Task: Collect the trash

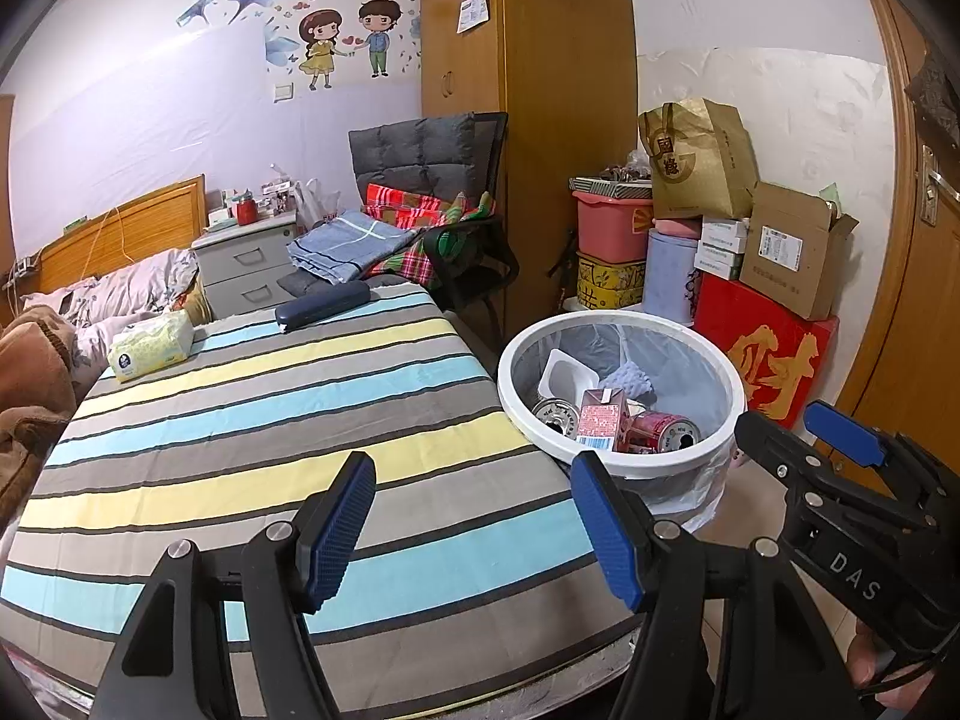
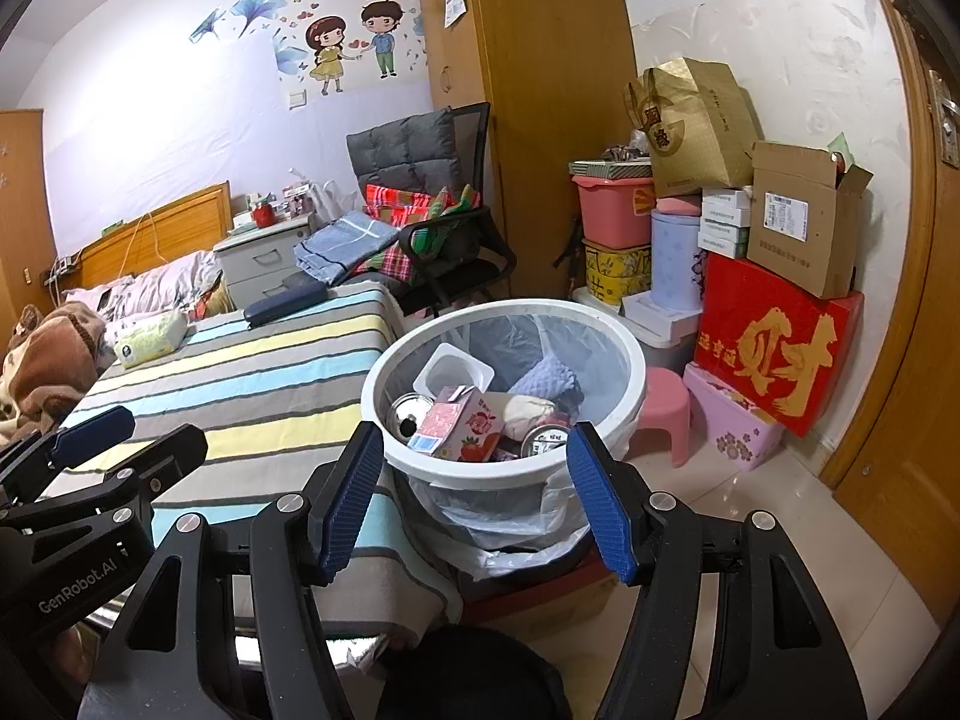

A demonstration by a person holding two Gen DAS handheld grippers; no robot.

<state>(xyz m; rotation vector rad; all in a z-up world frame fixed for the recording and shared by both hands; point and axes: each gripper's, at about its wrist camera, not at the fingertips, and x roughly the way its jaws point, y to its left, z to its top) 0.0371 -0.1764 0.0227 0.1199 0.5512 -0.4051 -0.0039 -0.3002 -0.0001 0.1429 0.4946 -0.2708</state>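
materials and finishes around the bed

the bed [image 1: 252, 420] wears a matt woven cloth sheet. the trash bin [image 2: 480, 471] has a smooth white plastic rim and a thin, crinkled, translucent plastic liner. inside lie shiny metal cans [image 2: 411, 414] and a printed paper carton [image 2: 462, 429]. the left hand-held gripper [image 1: 474, 531] and right hand-held gripper [image 2: 474, 501] are matt black plastic with ribbed blue pads and bright metal pins. the wardrobe [image 1: 540, 120] is satin wood; the floor [image 2: 750, 516] is glossy tile. the cardboard box [image 1: 792, 246] looks dull and rough.

Striped bedspread [image 1: 270, 420], tissue pack [image 1: 150, 347], dark case [image 1: 323, 304], red box [image 2: 774, 348]
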